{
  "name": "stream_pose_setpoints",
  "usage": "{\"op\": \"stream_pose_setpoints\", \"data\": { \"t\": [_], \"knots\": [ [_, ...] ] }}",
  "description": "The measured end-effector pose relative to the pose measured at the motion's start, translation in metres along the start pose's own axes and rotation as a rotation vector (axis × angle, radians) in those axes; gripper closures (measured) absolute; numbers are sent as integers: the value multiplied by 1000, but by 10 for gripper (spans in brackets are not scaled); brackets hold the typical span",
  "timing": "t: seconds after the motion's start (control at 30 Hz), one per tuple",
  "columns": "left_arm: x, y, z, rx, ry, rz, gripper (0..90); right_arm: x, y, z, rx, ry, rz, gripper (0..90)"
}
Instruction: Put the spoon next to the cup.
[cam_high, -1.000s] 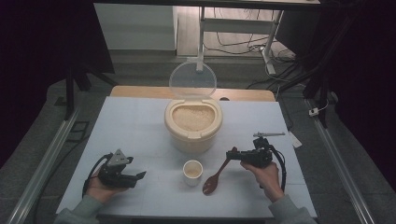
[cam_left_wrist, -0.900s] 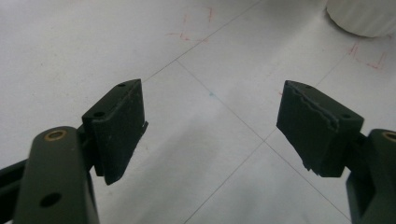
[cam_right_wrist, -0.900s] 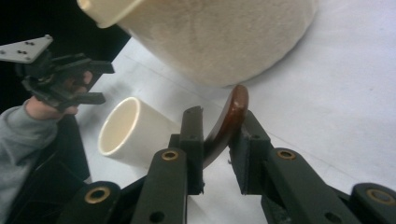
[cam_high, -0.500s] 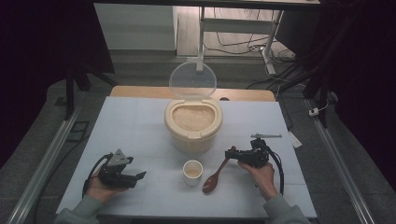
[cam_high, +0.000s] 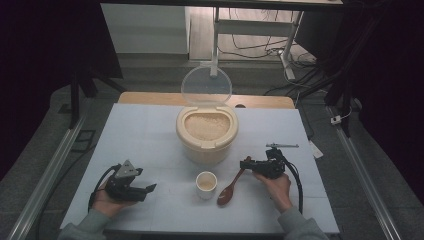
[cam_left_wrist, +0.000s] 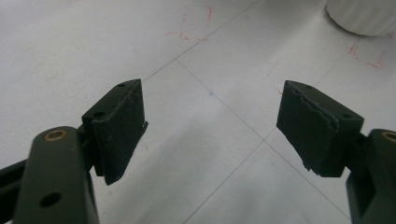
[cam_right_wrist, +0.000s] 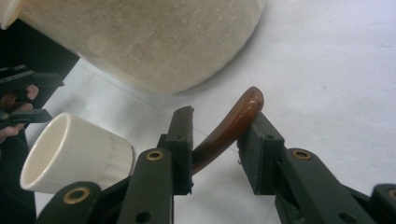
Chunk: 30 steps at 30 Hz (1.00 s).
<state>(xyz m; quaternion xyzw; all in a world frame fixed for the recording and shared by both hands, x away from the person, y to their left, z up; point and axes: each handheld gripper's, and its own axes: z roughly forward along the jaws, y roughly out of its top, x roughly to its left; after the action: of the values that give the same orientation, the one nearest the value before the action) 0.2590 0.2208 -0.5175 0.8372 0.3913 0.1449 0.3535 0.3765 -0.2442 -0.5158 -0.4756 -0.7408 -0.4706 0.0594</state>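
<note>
A brown wooden spoon (cam_high: 226, 194) lies on the white table (cam_high: 140, 130), bowl toward me, handle toward the right gripper (cam_high: 244, 163). In the right gripper view the spoon handle (cam_right_wrist: 233, 122) runs between the jaws of the right gripper (cam_right_wrist: 215, 136). They have just been opening and stand a little apart, no longer pressing it. A small white cup (cam_high: 206, 182) stands just left of the spoon. Behind it is a beige rice container (cam_high: 206, 131) with its clear lid (cam_high: 206, 86) raised. The left gripper (cam_high: 149, 190) rests at the front left, open and empty (cam_left_wrist: 210, 126).
The cup (cam_right_wrist: 70, 149) and the container's wall (cam_right_wrist: 154, 42) are close in front of the right gripper. The cup's base (cam_left_wrist: 364, 16) is ahead of the left gripper. A thin metal tool (cam_high: 282, 145) lies at the right; rails flank the table.
The right hand has sunk a little toward the table and its jaws have spread around the spoon handle. The left hand has stayed where it was.
</note>
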Motion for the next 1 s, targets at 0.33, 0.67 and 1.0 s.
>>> {"op": "stream_pose_setpoints", "data": {
  "t": [0.33,0.67,1.0],
  "knots": [
    [0,0,0,2,0,1,229,-3,-1,5,31,-71,-15,591],
    [0,0,1,5,-1,1,229,-4,-1,9,48,-137,-56,525],
    [0,0,0,4,-1,0,228,-3,1,7,22,-214,-100,394]
  ]
}}
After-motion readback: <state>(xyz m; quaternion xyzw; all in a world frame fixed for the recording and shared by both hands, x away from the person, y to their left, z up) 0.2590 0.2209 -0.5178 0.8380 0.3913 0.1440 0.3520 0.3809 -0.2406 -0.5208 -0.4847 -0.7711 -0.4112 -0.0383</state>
